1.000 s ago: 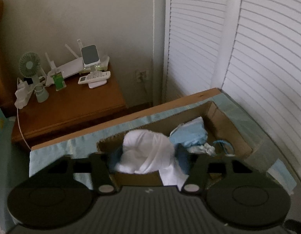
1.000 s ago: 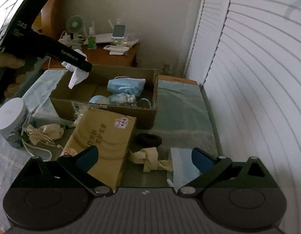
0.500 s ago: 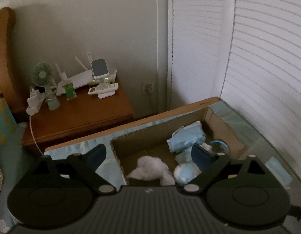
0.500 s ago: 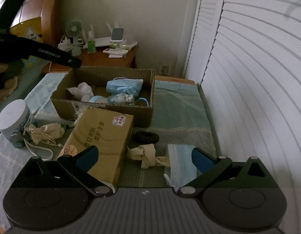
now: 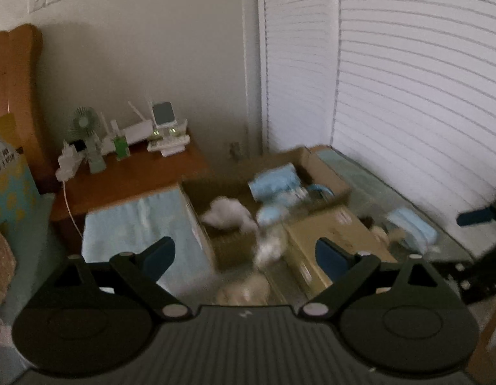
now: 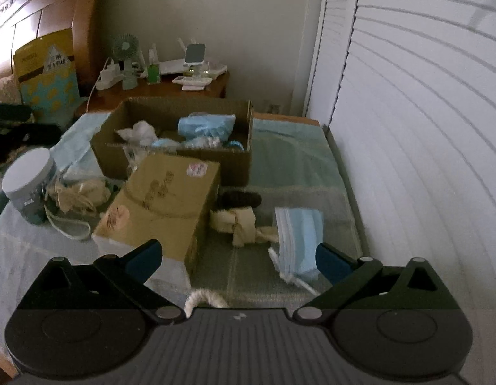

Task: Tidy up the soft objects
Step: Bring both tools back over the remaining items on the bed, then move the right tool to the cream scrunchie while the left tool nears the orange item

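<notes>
Right wrist view: both grippers' fingers spread empty, right gripper (image 6: 236, 256) with blue masks (image 6: 297, 240) beside its right finger, left gripper (image 5: 244, 256) likewise.

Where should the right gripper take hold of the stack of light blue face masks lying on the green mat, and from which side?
Probably the near short end of the stack of light blue face masks, from above: it lies flat, lengthwise toward the open right gripper.

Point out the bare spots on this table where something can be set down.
Free: the green mat between the open cardboard box and the shutter doors. Crowded: beside the closed box, the jar, beige cloths, knotted rag and face masks.
</notes>
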### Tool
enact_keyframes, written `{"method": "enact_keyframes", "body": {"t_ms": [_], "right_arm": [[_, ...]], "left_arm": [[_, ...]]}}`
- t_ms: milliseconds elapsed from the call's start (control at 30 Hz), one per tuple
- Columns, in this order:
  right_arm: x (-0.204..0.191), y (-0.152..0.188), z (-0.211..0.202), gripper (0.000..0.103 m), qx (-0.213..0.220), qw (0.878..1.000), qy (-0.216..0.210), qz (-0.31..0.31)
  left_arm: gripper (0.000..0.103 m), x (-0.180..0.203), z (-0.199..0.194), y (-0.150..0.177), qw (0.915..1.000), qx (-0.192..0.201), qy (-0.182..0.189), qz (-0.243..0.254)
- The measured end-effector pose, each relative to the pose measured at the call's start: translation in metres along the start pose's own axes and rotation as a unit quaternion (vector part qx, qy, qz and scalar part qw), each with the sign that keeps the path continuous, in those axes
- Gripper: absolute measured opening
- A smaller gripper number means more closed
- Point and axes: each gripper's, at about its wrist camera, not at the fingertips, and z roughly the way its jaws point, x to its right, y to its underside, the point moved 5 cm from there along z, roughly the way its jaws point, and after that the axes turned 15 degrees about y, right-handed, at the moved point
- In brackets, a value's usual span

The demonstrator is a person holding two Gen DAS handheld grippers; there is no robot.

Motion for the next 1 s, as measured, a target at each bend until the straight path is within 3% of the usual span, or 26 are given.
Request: {"method": "enact_keyframes", "body": {"t_ms": [233, 433, 700, 1000], "right_arm": [[-0.004, 0.043, 0.012, 0.103, -0.036, 0.999, -0.007, -0.018], [-0.016, 0.069, 0.026, 0.103, -0.063, 0.997, -0.018, -0.03], [-0.026, 0.074, 0.036, 0.103, -0.065, 0.997, -0.017, -0.039], [-0.024, 0.075, 0.038, 0.103, -0.056, 0.998, -0.017, -0.034]], "left_arm": [[0.094, 0.025, -0.001, 0.055, 0.9987, -0.034, 0.036, -0.008], [0.094, 0.034, 0.002, 0.083, 0.9965, -0.061, 0.057, -0.003], [0.093, 0.037, 0.014, 0.096, 0.9934, -0.087, 0.074, 0.015], [0.075, 0.052, 0.046, 0.101, 0.9832, -0.116, 0.131, 0.052]]}}
